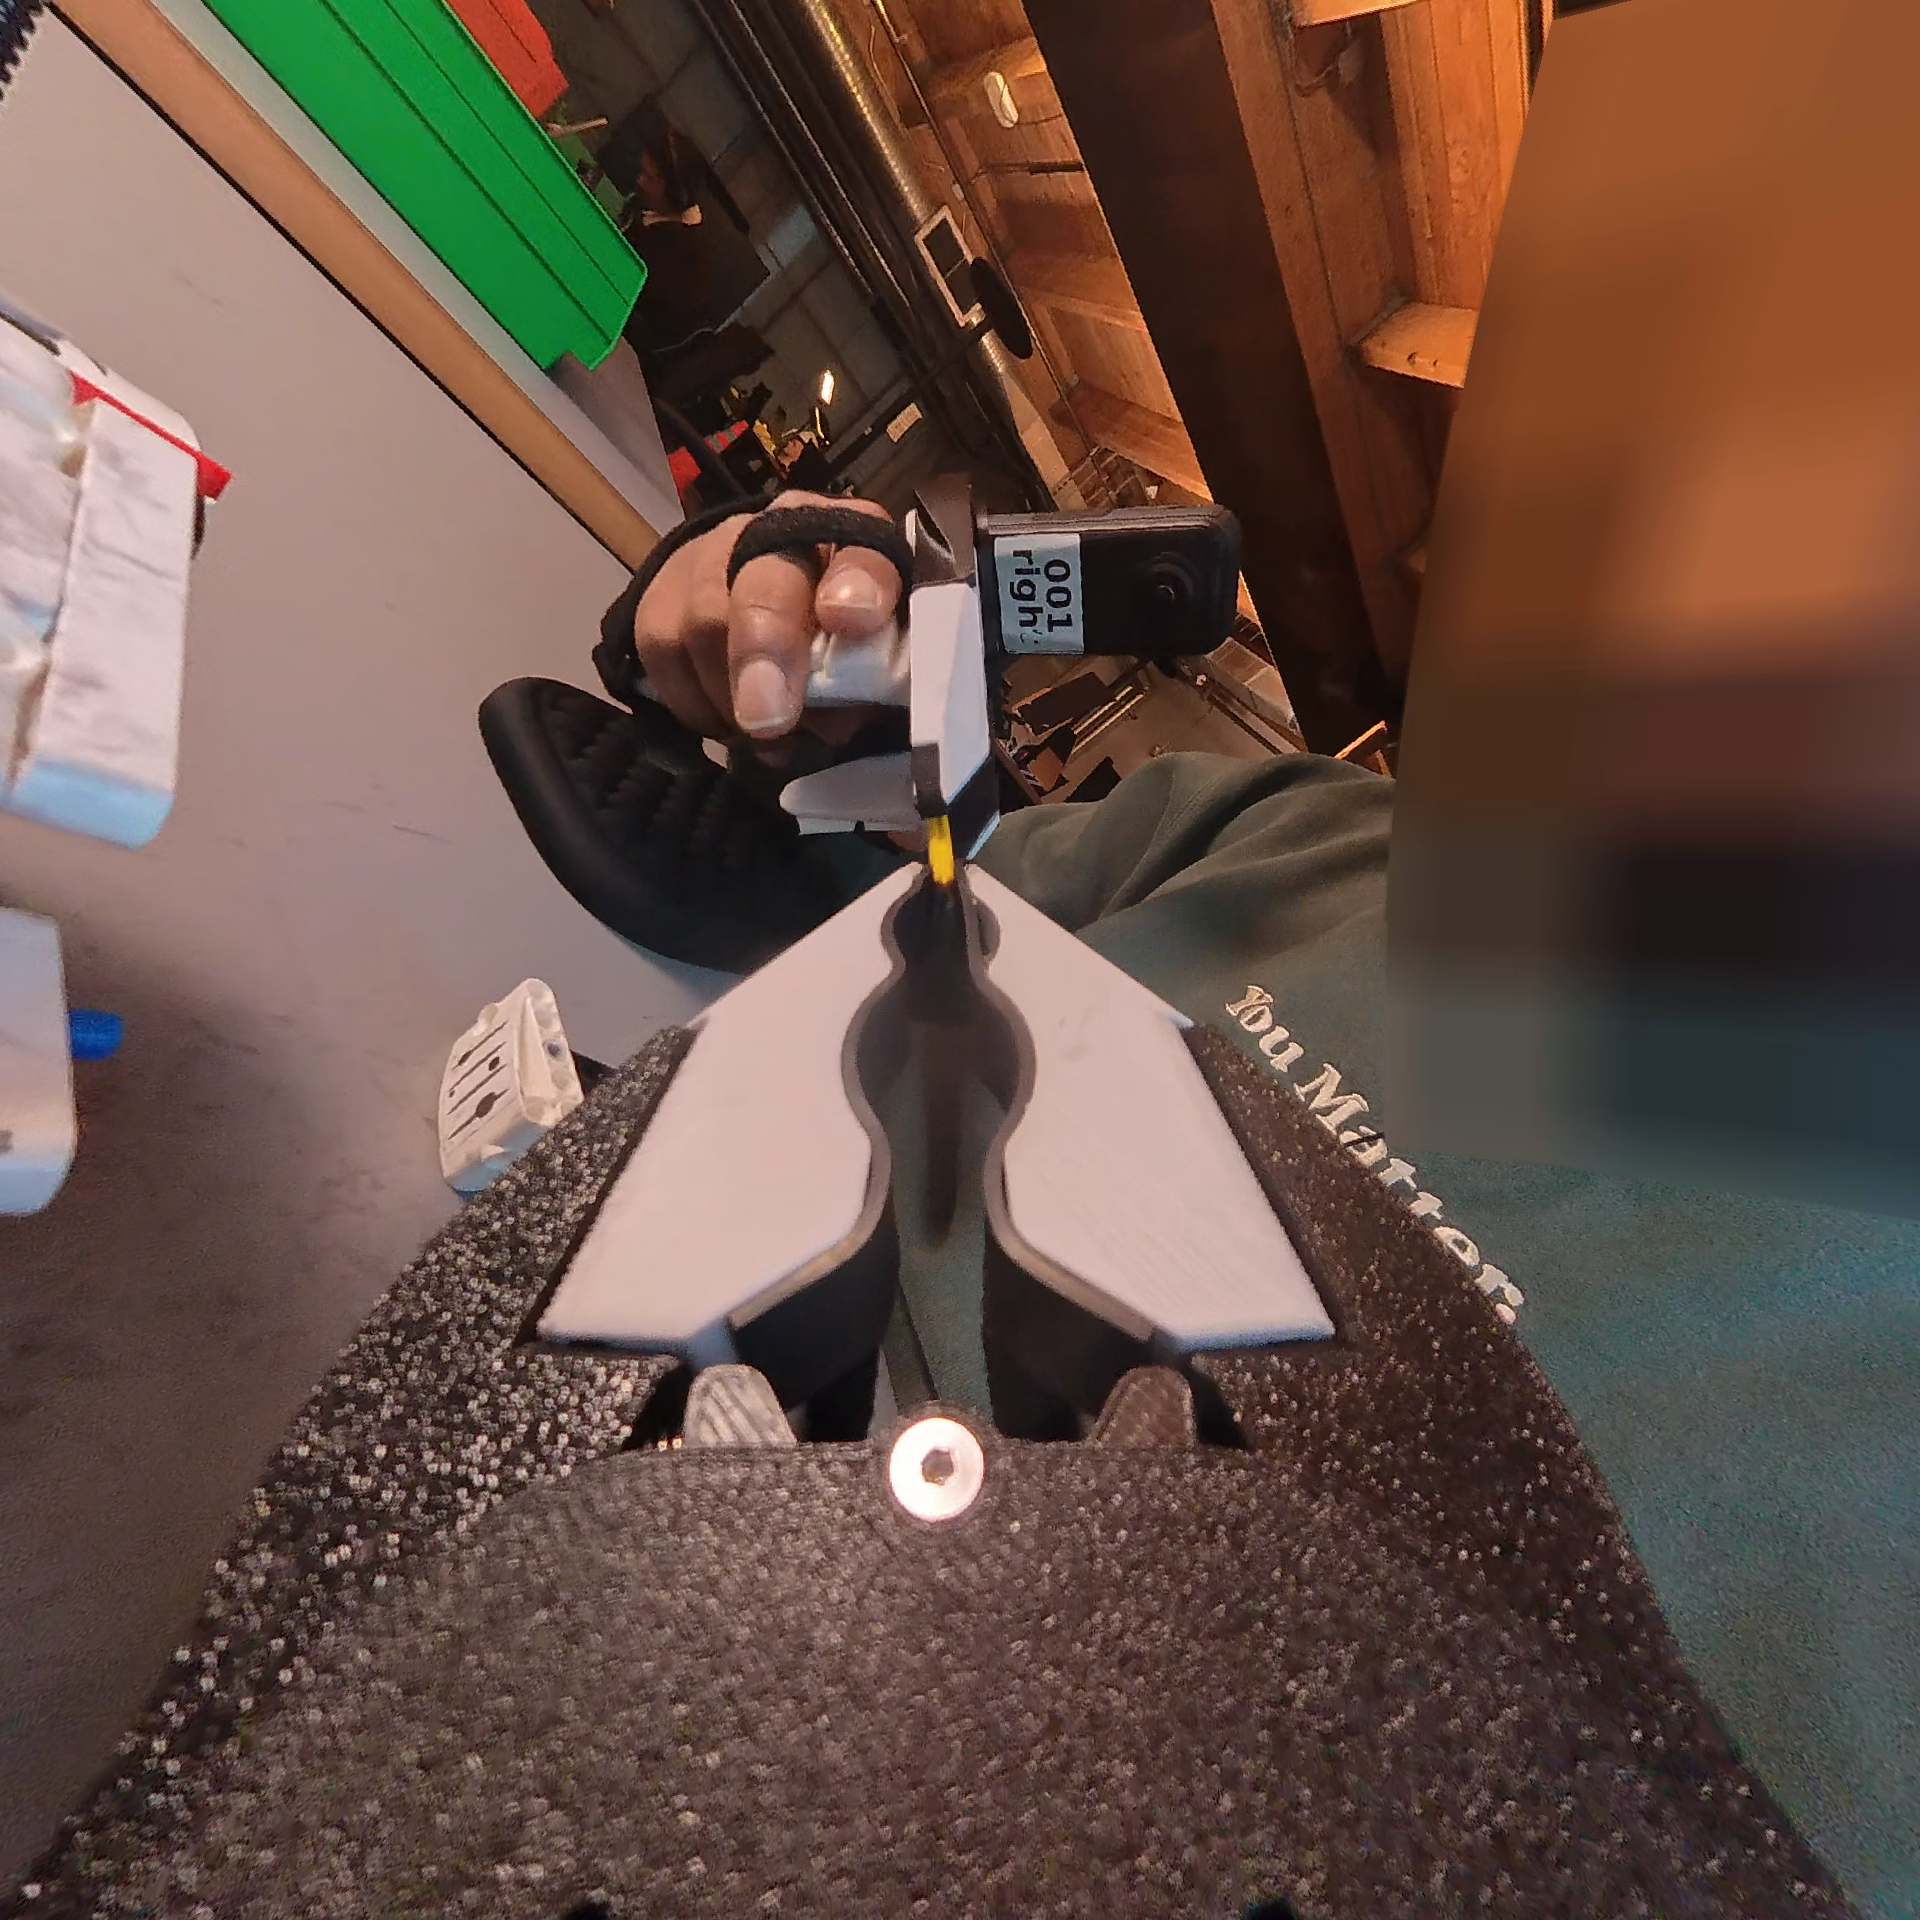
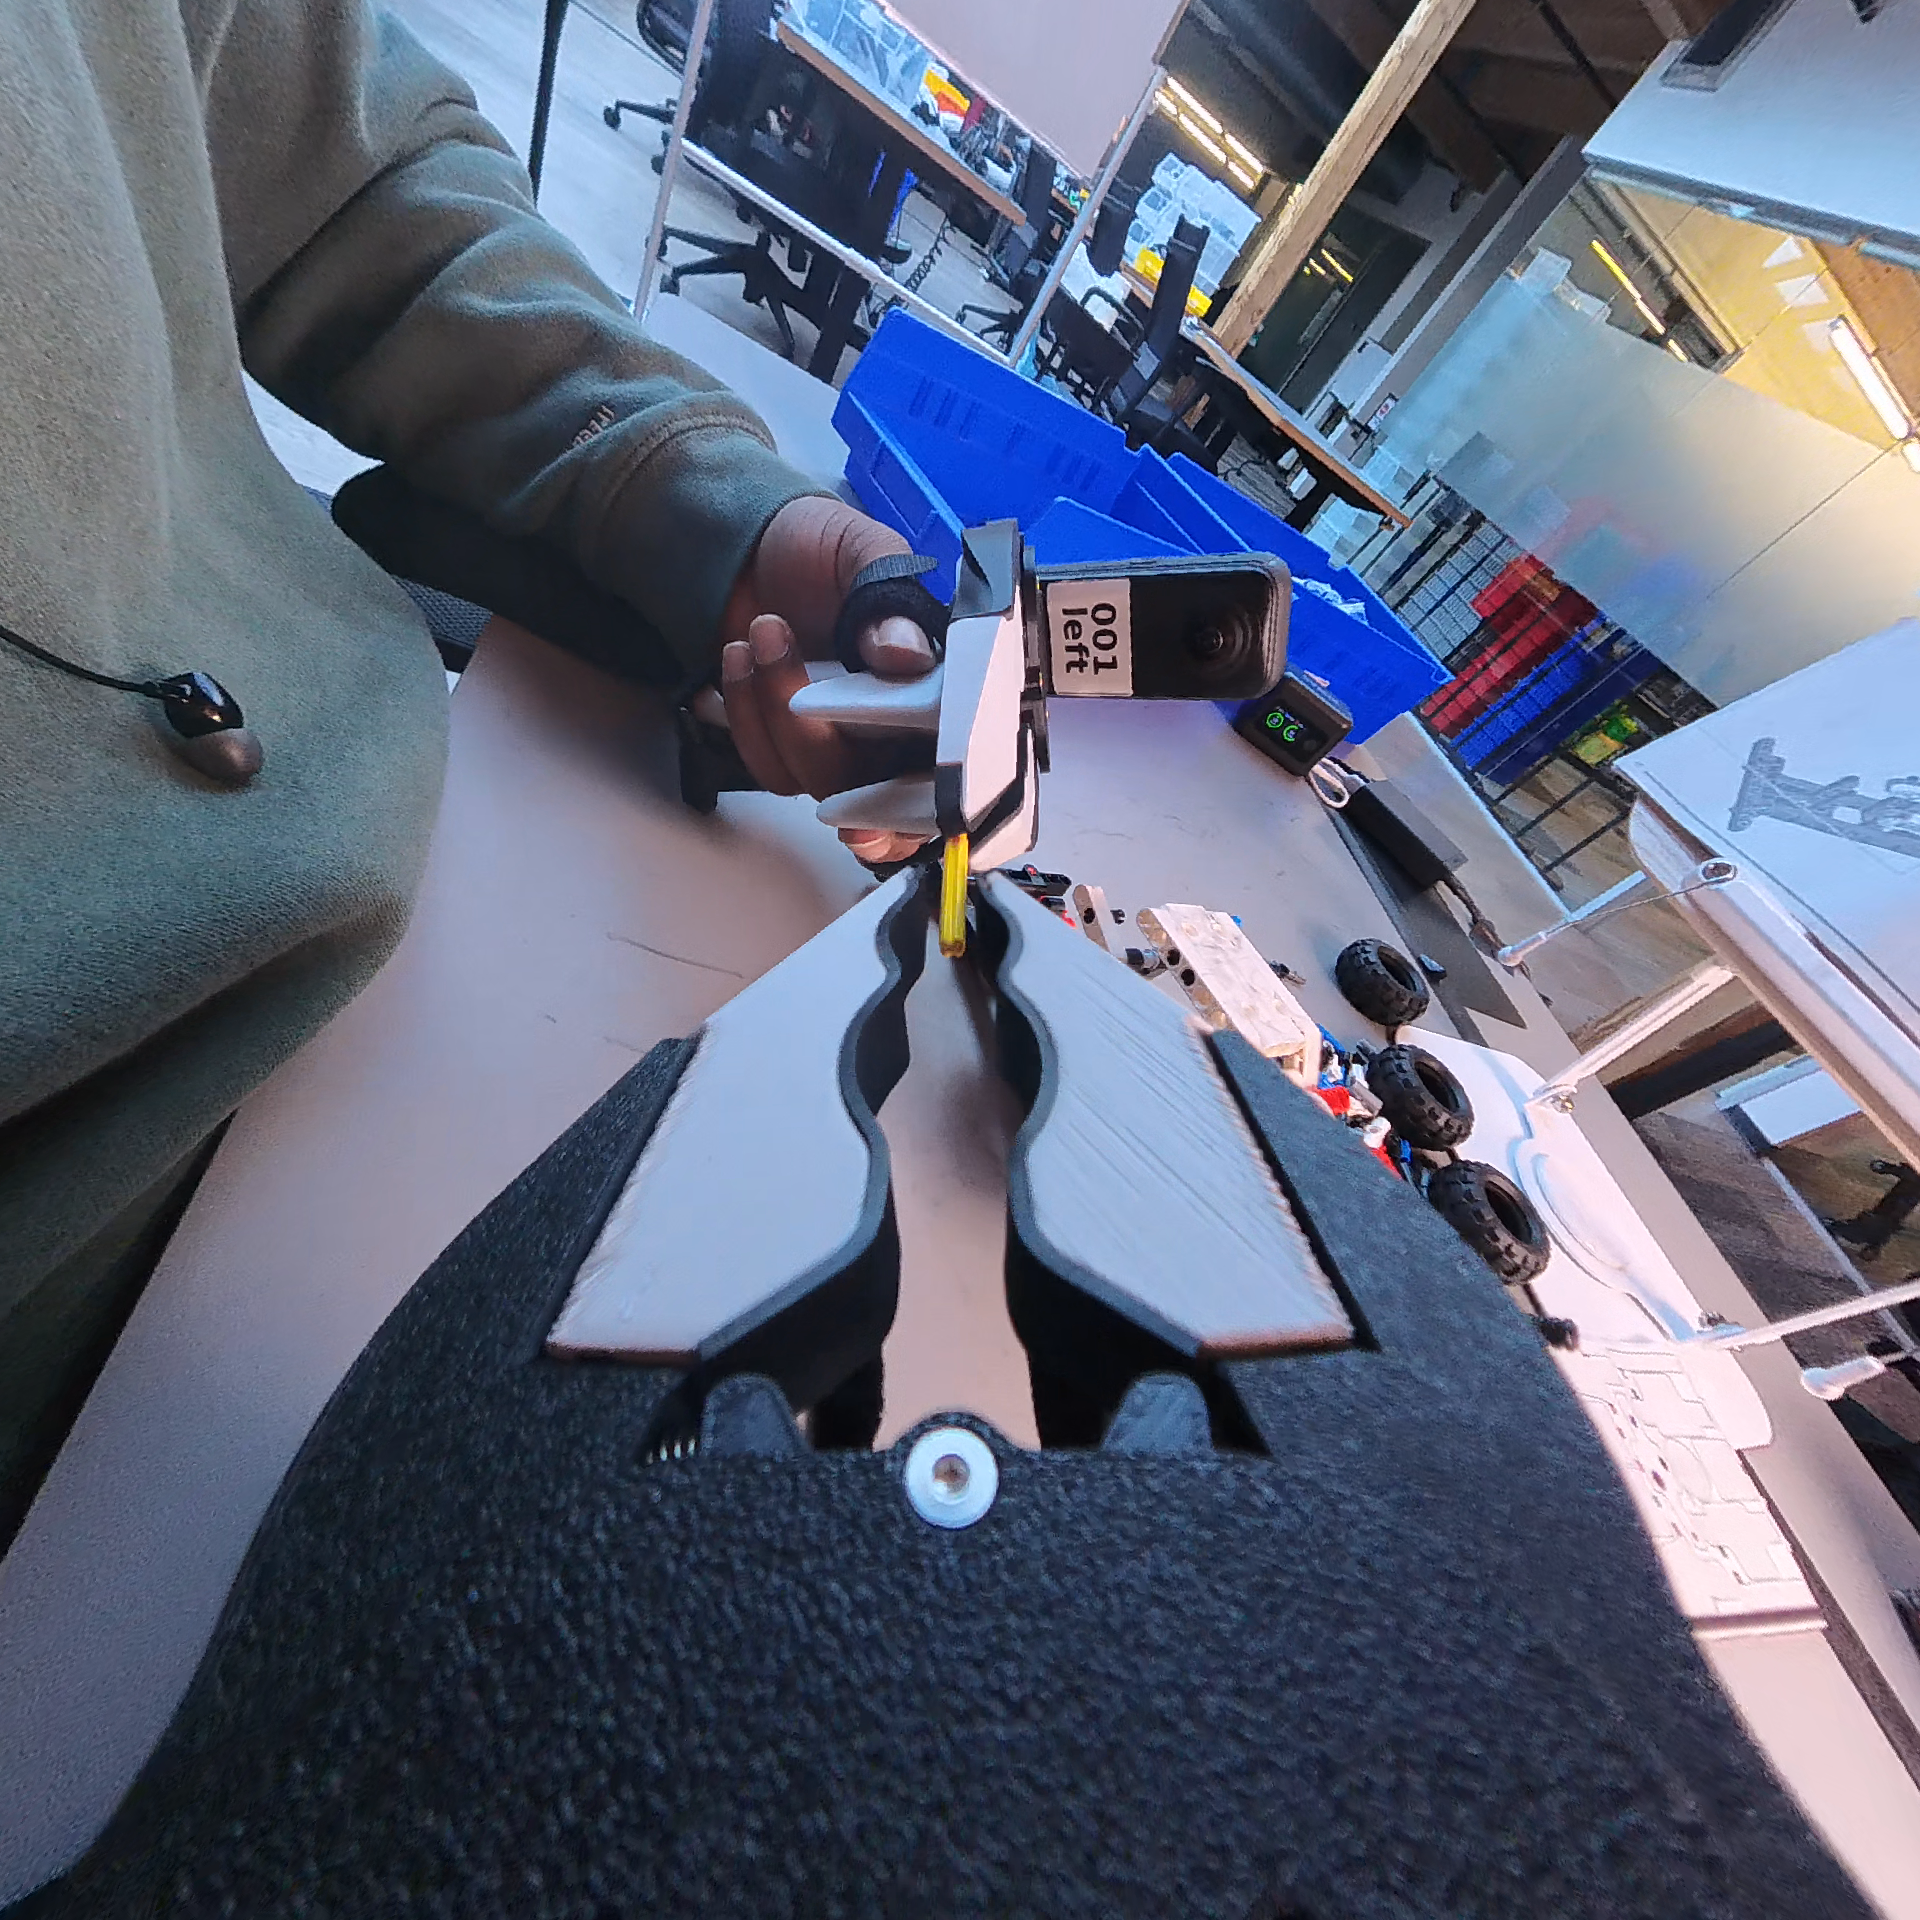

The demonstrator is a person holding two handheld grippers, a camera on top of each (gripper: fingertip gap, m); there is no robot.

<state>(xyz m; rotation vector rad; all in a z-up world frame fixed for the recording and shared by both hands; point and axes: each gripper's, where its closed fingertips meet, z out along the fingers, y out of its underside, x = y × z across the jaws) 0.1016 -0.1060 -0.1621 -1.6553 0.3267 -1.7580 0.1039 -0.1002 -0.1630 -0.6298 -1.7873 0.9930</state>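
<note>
Both grippers pinching one little yellow pin [image 2: 953, 910] in mid-air

Left gripper [image 1: 943, 894] and right gripper [image 2: 951, 914] meet tip to tip, each closed on an end of the pin, held above the table [image 2: 540, 935]. Loose black tyres [image 2: 1419, 1093] and a white building-block piece [image 2: 1226, 966] lie nearby, not joined to anything.

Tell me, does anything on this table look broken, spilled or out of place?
Mostly no. The one untidy spot is the toy vehicle lying partly assembled on the table, with black tyres loose beside it. Both grippers meet at a small yellow piece; which one grips it is unclear.
</note>
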